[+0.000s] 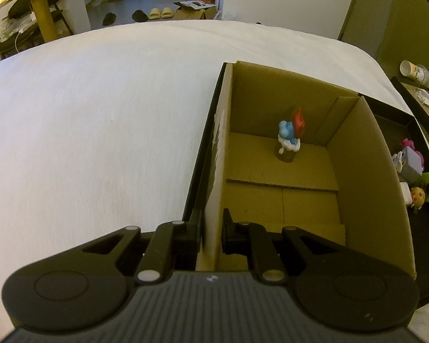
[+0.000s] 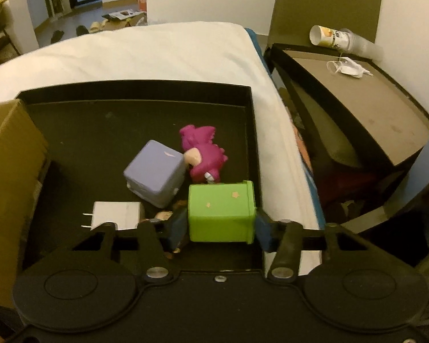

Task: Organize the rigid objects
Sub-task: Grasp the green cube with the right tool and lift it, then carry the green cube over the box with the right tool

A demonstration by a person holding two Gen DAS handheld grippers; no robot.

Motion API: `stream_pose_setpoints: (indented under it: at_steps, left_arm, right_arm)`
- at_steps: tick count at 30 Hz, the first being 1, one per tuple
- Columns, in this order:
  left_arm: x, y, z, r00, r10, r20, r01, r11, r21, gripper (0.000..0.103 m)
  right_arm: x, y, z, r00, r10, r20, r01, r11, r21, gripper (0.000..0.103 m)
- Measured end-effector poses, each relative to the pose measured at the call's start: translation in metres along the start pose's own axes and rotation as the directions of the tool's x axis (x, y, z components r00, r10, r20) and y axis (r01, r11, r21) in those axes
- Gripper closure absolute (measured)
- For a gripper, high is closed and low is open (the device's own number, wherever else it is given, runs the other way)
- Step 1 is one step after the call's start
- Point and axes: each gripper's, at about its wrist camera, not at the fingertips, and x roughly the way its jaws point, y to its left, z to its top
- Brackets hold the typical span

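An open cardboard box [image 1: 271, 94] stands on the bed inside a black tray. A blue figure with a red flame [image 1: 290, 138] stands upright at the box's far end. My left gripper [image 1: 213, 228] is shut on the box's left wall, one finger on each side. In the right wrist view the black tray [image 2: 134, 91] holds a lavender cube [image 2: 154, 174], a magenta dinosaur figure [image 2: 203, 154], a white plug adapter [image 2: 114, 214] and a green block [image 2: 220, 211]. My right gripper [image 2: 221, 228] has its blue pads against both sides of the green block.
The tray and box rest on a white bed [image 1: 100, 114]. Right of the bed stands a low dark cabinet [image 2: 357, 100] with a face mask [image 2: 349, 67] and a tipped paper cup [image 2: 331, 37]. A small brown figure [image 2: 164, 215] lies partly hidden beside the green block.
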Motion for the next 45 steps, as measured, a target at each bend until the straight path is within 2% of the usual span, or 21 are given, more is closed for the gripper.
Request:
stream_pose_setpoints:
  at_steps: [10, 18, 29, 40, 45]
  left_arm:
    - [-0.009, 0.002, 0.000, 1.000, -0.001, 0.012, 0.001, 1.000, 0.001, 0.091]
    - [-0.016, 0.002, -0.001, 1.000, -0.003, 0.021, 0.003, 1.000, 0.004, 0.091]
    - [-0.015, 0.000, -0.001, 1.000, 0.002, 0.027, -0.002, 1.000, 0.006, 0.091]
    - [-0.017, 0.001, -0.002, 1.000, -0.004, 0.028, 0.005, 1.000, -0.004, 0.091]
    - [-0.018, 0.002, -0.002, 0.999, -0.005, 0.032, 0.005, 1.000, -0.001, 0.091]
  right_arm:
    - [-0.030, 0.002, 0.004, 0.998, 0.015, 0.059, -0.015, 1.000, -0.004, 0.055]
    - [-0.058, 0.015, 0.015, 0.991, 0.075, 0.115, -0.073, 0.997, -0.019, 0.055]
    - [-0.071, 0.036, 0.023, 0.982, 0.136, 0.134, -0.130, 0.990, -0.050, 0.055]
    - [-0.093, 0.067, 0.036, 0.958, 0.238, 0.161, -0.225, 0.970, -0.093, 0.055]
    - [-0.098, 0.076, 0.038, 0.952, 0.260, 0.162, -0.246, 0.964, -0.102, 0.055]
